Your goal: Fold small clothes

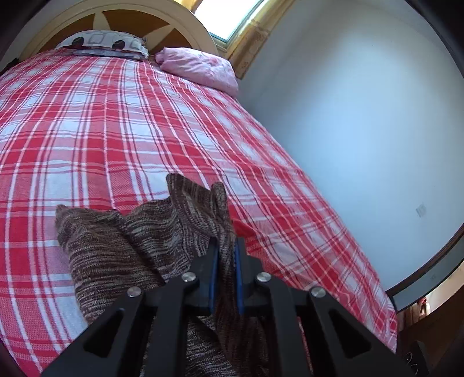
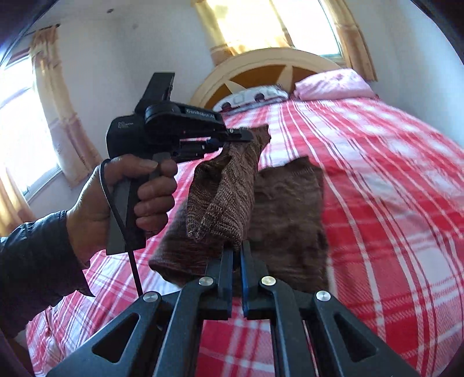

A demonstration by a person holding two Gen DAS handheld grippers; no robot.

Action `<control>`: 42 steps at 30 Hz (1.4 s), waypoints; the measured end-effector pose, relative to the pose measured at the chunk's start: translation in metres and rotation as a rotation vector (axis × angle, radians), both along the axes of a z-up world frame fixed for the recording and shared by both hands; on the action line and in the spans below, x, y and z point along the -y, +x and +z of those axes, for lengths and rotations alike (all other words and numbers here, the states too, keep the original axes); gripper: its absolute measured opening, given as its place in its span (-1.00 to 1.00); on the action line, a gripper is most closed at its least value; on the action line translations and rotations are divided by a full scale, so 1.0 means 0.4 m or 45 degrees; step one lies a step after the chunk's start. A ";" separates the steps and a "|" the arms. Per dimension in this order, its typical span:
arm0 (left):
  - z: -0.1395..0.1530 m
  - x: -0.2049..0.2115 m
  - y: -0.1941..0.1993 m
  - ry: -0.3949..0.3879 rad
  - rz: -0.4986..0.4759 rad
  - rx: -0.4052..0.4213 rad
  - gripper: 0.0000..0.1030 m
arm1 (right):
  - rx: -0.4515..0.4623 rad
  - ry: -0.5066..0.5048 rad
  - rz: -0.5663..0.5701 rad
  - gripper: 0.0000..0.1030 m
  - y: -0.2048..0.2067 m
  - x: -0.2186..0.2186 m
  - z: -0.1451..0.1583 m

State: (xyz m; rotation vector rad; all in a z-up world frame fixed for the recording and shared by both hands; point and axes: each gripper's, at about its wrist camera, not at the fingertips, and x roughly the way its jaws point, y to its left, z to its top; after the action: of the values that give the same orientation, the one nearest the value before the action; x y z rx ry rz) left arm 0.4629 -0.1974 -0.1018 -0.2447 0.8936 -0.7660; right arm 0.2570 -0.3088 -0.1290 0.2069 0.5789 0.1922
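A small brown knit garment (image 1: 121, 246) lies partly on the red plaid bed. My left gripper (image 1: 225, 243) is shut on one edge of it, cloth pinched between the blue pads. In the right wrist view the left gripper (image 2: 246, 136) holds a lifted corner of the garment (image 2: 226, 197) above the bed, a hand on its handle. My right gripper (image 2: 237, 249) is shut on the lower edge of the lifted fold. The rest of the garment (image 2: 290, 208) lies flat behind.
The bed (image 1: 116, 130) has a red and white plaid cover. A patterned pillow (image 1: 104, 43) and a pink pillow (image 1: 200, 68) lie at the round headboard (image 2: 261, 69). A white wall (image 1: 362, 116) runs along the bed's right side. Curtained windows (image 2: 261, 23) are behind.
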 end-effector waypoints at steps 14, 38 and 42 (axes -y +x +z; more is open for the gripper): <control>-0.007 0.099 -0.053 0.174 -0.006 0.069 -0.72 | -0.147 0.364 -0.137 -0.89 0.011 0.173 -0.076; -0.152 -0.213 -0.248 0.416 0.027 0.164 0.46 | -0.383 0.079 -0.189 -0.03 0.413 0.163 -0.037; -0.077 -0.236 -0.210 0.256 0.086 0.196 0.47 | -0.268 0.015 -0.170 -0.03 0.368 0.164 -0.044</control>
State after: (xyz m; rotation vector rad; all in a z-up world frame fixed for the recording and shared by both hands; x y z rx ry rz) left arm 0.3790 -0.1032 -0.1325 -0.0378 0.8058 -0.6188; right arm 0.4041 -0.3743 -0.1466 0.2783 0.7702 0.0440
